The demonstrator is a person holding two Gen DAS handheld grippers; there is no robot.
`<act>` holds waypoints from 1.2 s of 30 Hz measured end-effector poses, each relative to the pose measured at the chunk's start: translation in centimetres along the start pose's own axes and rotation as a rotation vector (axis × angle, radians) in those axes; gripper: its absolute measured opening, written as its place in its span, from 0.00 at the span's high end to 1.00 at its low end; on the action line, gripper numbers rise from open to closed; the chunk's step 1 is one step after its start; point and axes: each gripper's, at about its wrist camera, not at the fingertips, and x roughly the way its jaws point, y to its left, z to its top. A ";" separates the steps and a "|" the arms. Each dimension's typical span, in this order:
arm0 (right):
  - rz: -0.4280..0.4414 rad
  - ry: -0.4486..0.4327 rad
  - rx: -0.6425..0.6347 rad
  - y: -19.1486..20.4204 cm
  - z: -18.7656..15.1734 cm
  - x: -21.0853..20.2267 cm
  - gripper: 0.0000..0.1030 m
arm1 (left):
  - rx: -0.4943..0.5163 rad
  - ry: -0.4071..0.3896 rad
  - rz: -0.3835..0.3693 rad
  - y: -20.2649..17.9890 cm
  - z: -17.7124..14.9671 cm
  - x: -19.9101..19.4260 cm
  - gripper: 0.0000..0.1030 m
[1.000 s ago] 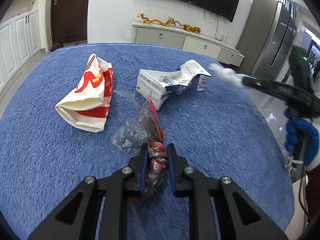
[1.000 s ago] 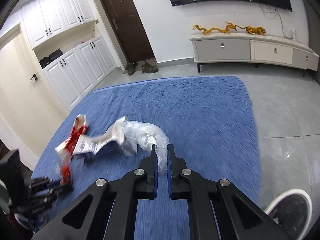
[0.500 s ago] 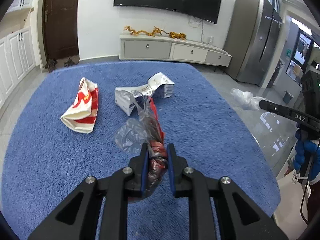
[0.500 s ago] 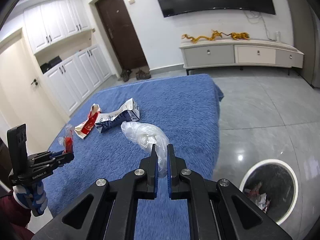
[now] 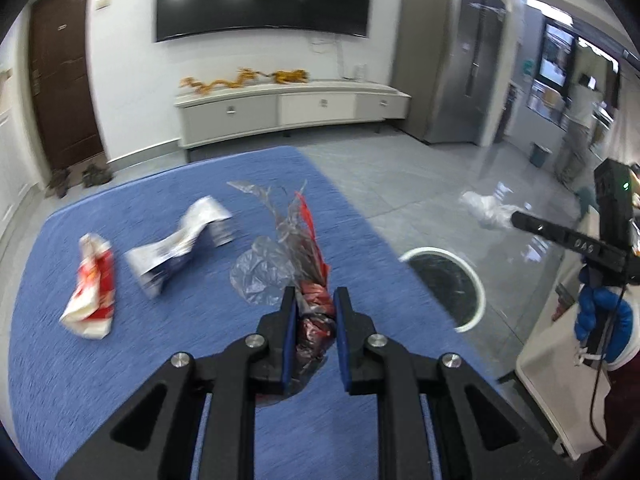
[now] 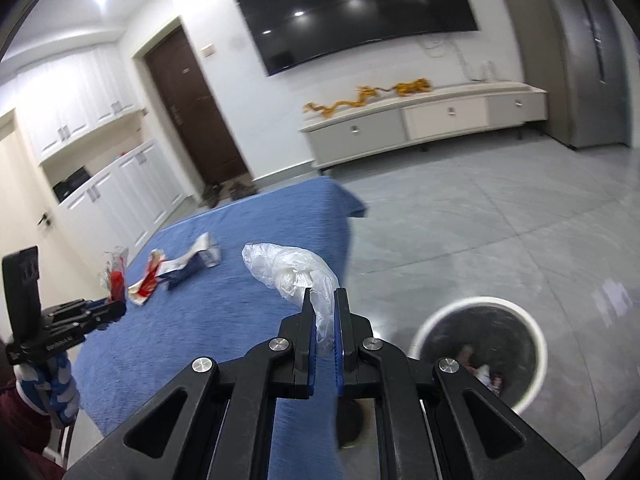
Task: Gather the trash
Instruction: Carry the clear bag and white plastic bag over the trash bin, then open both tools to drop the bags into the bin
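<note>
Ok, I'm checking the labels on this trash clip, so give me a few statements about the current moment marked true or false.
1. The left gripper is shut on a clear and red wrapper. True.
2. The right gripper is empty. False: it is shut on a clear plastic bag.
3. A white-rimmed bin stands on the grey floor beside the blue rug. True.
4. The bin is empty. False: some trash lies in it.
5. A red and white carton and a crushed white box lie on the rug. True.
</note>
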 end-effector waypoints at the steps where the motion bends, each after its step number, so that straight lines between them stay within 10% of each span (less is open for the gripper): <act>1: -0.015 -0.001 0.018 -1.1 -0.3 -0.2 0.93 | 0.026 0.007 -0.017 -1.3 0.8 0.8 0.84; 17: -0.186 0.072 0.224 -13.5 -4.0 2.8 0.93 | 0.262 0.162 -0.201 -18.1 8.0 15.6 0.84; 36: -0.326 0.151 0.333 -20.3 -5.8 7.6 0.62 | 0.126 0.250 -0.249 -19.7 8.9 24.6 0.57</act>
